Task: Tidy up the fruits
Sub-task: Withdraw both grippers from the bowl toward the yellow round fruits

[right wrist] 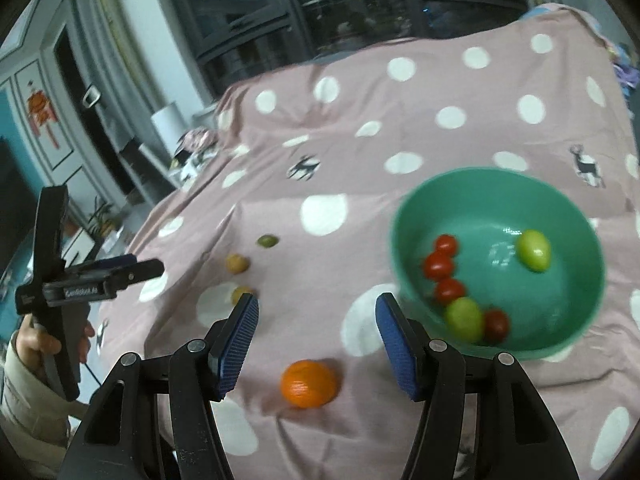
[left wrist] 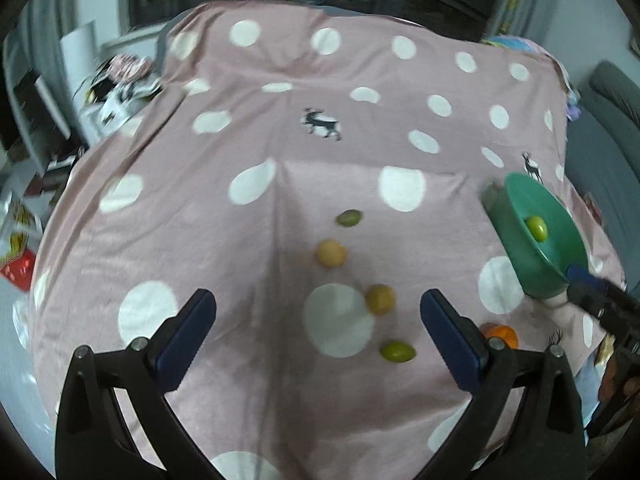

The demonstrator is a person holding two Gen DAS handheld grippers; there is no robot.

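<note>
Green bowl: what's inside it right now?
The green bowl holds four small red tomatoes and two green fruits. The near rim may hide a little of the bottom; nothing else shows inside.

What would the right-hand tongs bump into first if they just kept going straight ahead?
Most likely the orange fruit: it lies on the pink spotted blanket right between the open right tongs, just ahead of them. The green bowl sits off to the side. Depth is hard to judge in this view.
</note>
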